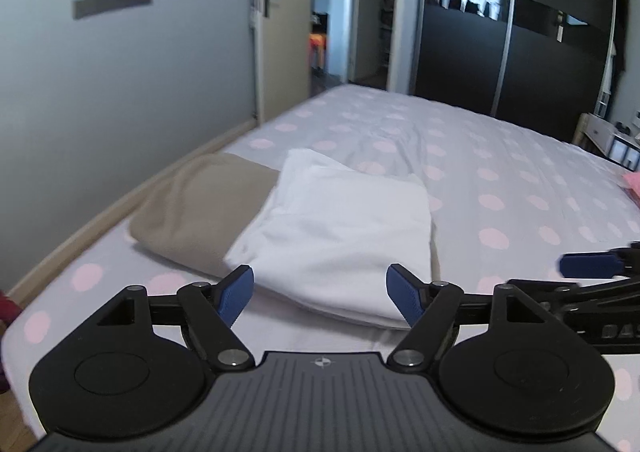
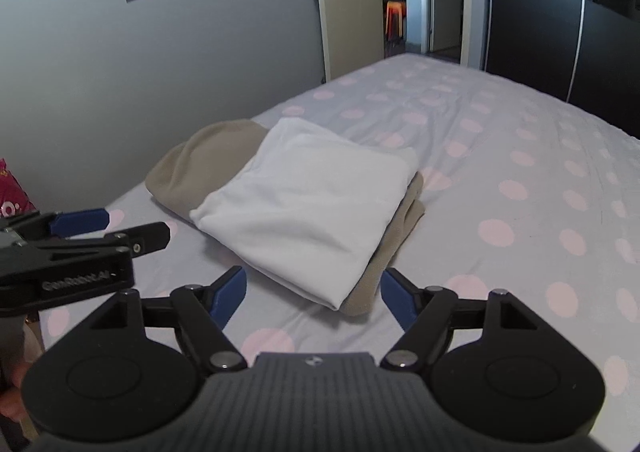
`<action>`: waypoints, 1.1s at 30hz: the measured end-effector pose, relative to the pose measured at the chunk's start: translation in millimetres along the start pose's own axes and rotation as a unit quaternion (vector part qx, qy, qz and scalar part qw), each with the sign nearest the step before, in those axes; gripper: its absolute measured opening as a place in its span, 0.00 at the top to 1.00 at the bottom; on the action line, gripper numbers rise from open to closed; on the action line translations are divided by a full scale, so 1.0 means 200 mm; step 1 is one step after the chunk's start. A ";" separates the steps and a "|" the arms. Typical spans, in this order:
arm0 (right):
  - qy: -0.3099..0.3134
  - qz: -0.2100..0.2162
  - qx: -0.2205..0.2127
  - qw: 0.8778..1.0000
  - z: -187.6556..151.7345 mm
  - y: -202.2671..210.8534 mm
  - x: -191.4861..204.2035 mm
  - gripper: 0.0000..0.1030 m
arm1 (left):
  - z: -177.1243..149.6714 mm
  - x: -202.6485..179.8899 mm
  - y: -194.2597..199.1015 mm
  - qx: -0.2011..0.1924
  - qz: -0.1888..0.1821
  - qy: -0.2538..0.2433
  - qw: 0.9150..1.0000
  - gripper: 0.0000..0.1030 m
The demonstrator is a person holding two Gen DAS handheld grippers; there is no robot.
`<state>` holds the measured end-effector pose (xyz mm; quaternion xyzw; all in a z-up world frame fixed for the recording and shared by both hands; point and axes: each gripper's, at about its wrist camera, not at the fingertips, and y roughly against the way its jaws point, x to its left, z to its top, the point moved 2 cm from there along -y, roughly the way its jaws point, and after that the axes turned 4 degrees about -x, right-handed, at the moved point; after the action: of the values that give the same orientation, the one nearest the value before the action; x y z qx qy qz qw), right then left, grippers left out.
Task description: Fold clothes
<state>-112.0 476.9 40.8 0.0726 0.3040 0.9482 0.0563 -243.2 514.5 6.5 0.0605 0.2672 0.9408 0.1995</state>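
Bedroom with a grey wall (image 2: 120,63) on the left, an open door (image 2: 348,3) beyond the foot of the bed and a dark sliding wardrobe (image 1: 516,31) on the right. Bed (image 2: 520,179) carries a pale sheet with pink dots.

Folded white garment (image 2: 308,203) lies flat on the bed, stacked on a folded beige garment (image 2: 200,163). White piece is roughly rectangular; in the right wrist view its long axis runs diagonally, from the near corner toward me up to the far corner pointing at the wall and door side. Beige piece sticks out from under it on the wall side, and a strip of it also shows along the near right edge. Both pieces look flat and squared.

My left gripper (image 1: 320,294) hangs above the near edge of the white garment, jaws spread wide, nothing between the blue pads (image 1: 236,294), no contact with cloth. My right gripper (image 2: 310,298) is likewise above the near corner of the stack, jaws wide, empty. Each gripper shows at the side of the other's view, just beside it.

Pink item (image 1: 632,183) lies at the far right edge of the bed; cannot tell what it is.
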 end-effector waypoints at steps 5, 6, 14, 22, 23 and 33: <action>0.007 -0.017 -0.019 1.000 -0.12 0.18 0.05 0.21 | -0.07 -0.06 0.13 -0.011 0.009 -0.016 1.000 0.29; 0.007 -0.019 -0.023 1.000 -0.14 0.21 0.06 0.21 | -0.08 -0.07 0.15 -0.009 0.005 -0.017 1.000 0.29; 0.002 -0.055 -0.039 0.998 -0.35 0.40 0.12 0.20 | -0.19 -0.08 0.29 -0.022 -0.003 0.005 1.000 0.20; -0.024 -0.064 -0.040 0.997 -0.52 0.49 0.14 0.20 | -0.31 -0.16 0.37 -0.037 0.022 -0.026 0.999 0.17; -0.023 -0.069 -0.042 0.996 -0.54 0.50 0.15 0.20 | -0.32 -0.17 0.37 -0.034 0.018 -0.028 0.999 0.17; -0.034 -0.087 -0.051 0.994 -0.65 0.59 0.17 0.20 | -0.38 -0.18 0.46 -0.030 0.000 -0.019 0.999 0.17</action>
<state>-175.5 313.4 8.2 0.0751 0.2584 0.9509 0.1528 -258.9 392.8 -9.3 0.0727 0.2350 0.9472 0.2059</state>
